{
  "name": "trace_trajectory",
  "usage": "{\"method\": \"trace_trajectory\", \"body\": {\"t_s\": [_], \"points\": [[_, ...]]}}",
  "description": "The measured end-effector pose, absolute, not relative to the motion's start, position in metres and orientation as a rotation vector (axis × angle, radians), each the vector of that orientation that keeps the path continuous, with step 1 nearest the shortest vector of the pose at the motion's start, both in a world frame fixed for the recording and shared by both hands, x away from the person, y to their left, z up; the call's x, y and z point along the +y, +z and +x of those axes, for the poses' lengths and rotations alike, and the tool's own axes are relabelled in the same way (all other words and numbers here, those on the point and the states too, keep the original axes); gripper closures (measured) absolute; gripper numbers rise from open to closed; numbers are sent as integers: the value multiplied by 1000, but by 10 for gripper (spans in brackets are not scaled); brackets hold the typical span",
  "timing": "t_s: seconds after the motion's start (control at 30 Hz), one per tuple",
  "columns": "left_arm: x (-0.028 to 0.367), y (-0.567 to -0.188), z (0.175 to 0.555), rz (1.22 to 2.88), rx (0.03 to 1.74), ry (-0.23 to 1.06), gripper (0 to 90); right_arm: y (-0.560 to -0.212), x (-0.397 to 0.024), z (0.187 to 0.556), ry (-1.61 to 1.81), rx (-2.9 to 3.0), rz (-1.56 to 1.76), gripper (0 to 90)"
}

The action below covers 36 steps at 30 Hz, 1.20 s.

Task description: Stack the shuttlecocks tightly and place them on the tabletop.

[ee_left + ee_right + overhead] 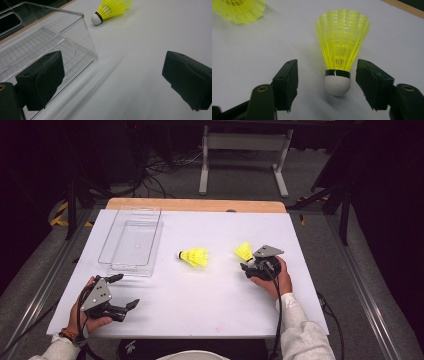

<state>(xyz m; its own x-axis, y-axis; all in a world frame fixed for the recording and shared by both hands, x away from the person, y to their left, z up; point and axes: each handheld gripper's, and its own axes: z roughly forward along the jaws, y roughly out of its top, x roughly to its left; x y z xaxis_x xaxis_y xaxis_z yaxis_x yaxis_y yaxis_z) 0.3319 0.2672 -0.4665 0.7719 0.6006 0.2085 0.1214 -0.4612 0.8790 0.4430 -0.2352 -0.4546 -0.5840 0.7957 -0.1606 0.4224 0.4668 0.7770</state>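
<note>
Left gripper [125, 291] rests wide open and empty beside the clear plastic bin [131, 242], one yellow shuttlecock [194, 257] lies mid-table, and the right gripper [327, 85] stands part-open around the second shuttlecock's white cork [337, 85] without touching it.

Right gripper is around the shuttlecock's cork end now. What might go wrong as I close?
The right gripper stands open around the shuttlecock, pads clear of the cork, which sits nearer one jaw. That jaw may touch first and push it aside. The rounded cork may squirt out. Gripping higher could crush the mesh skirt.
</note>
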Motion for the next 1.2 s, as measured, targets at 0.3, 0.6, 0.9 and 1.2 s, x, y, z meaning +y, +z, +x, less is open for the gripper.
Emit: {"method": "trace_trajectory", "body": {"t_s": [0.3, 0.6, 0.9, 1.2], "points": [[267, -467, 332, 2008, 544, 626, 51, -457, -237, 445, 965, 2237, 1047, 573], [267, -467, 333, 2009, 538, 632, 51, -460, -236, 448, 918, 2253, 1039, 645], [268, -466, 332, 2004, 542, 637, 51, -454, -237, 442, 954, 2226, 1031, 647], [267, -466, 332, 2006, 544, 632, 52, -449, -235, 436, 991, 2224, 1015, 647]]}}
